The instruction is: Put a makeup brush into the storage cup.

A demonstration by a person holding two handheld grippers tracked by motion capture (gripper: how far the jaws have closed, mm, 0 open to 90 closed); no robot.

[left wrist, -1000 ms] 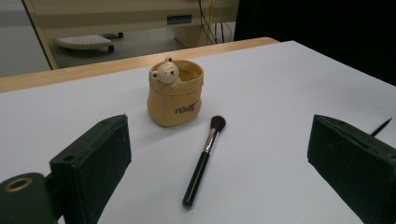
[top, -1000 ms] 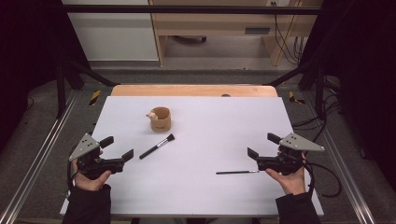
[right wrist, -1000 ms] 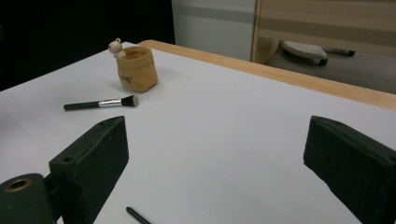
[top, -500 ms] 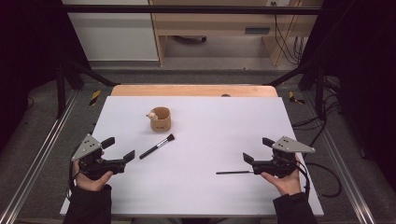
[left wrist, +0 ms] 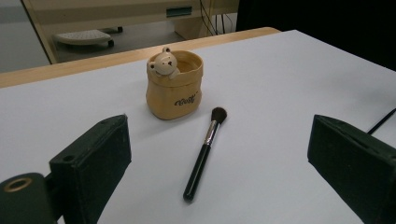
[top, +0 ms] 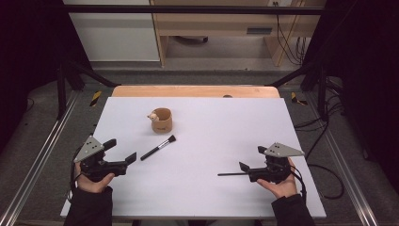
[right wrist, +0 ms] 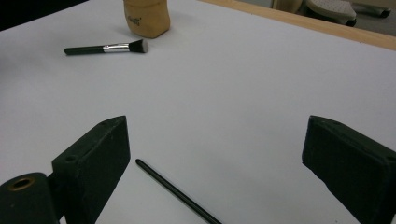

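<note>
1. Table (top: pixel 207 197): one, white top, bare wood strip along the far edge. Both grippers sit over its near side.
2. Room: dark frame rails left and right, grey floor, light wooden furniture and cables beyond the table.
3. Grippers: two. Left gripper (top: pixel 123 159) has its jaws wide apart and holds nothing. Right gripper (top: pixel 248 159) also has its jaws spread wide and grips nothing.
4. Hands: two, one on each gripper, dark sleeves.
5. Cup (left wrist: pixel 174 84): one, tan, bear figure on the rim, upright, straight ahead of the left fingers, beyond the brush.
6. Makeup brush (left wrist: pixel 203 152): one, black handle, silver ferrule, dark bristles. Lies flat in front of the left jaws, centred between them, bristle end towards the cup, not touching it.
7. Thin black stick (right wrist: pixel 177 192): one, lies flat on the table between the right jaws, nearer the left-hand finger in the right gripper view, no contact with either. Tip points away from the gripper.
</note>
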